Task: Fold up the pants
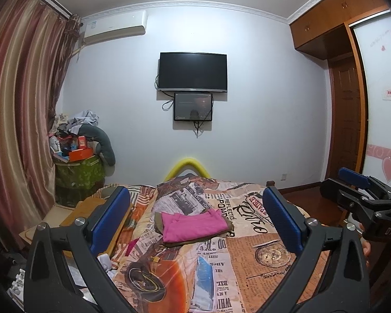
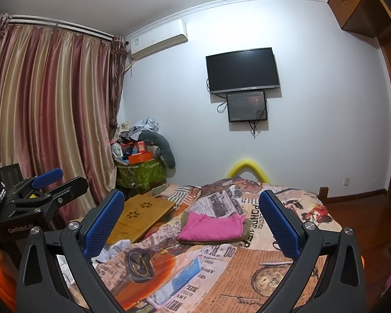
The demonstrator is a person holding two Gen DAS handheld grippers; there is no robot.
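Observation:
Folded pink pants (image 1: 193,225) lie on top of a folded olive-brown garment (image 1: 228,227) in the middle of the bed (image 1: 263,281). The same pink pants (image 2: 212,225) and olive-brown garment (image 2: 243,232) show in the right wrist view. My left gripper (image 1: 195,216) is open, raised well short of the pile, with nothing between its blue pads. My right gripper (image 2: 193,221) is open too, held back above the bed. Each gripper shows at the edge of the other's view: the right gripper (image 1: 362,195) and the left gripper (image 2: 54,185).
The bed wears a newspaper-print cover (image 2: 247,274). A wooden lap desk (image 2: 140,215) lies on its left side. A cluttered green box (image 1: 78,174) stands by the striped curtain (image 1: 18,117). A TV (image 1: 193,71) hangs on the far wall; a wardrobe (image 1: 352,104) stands at right.

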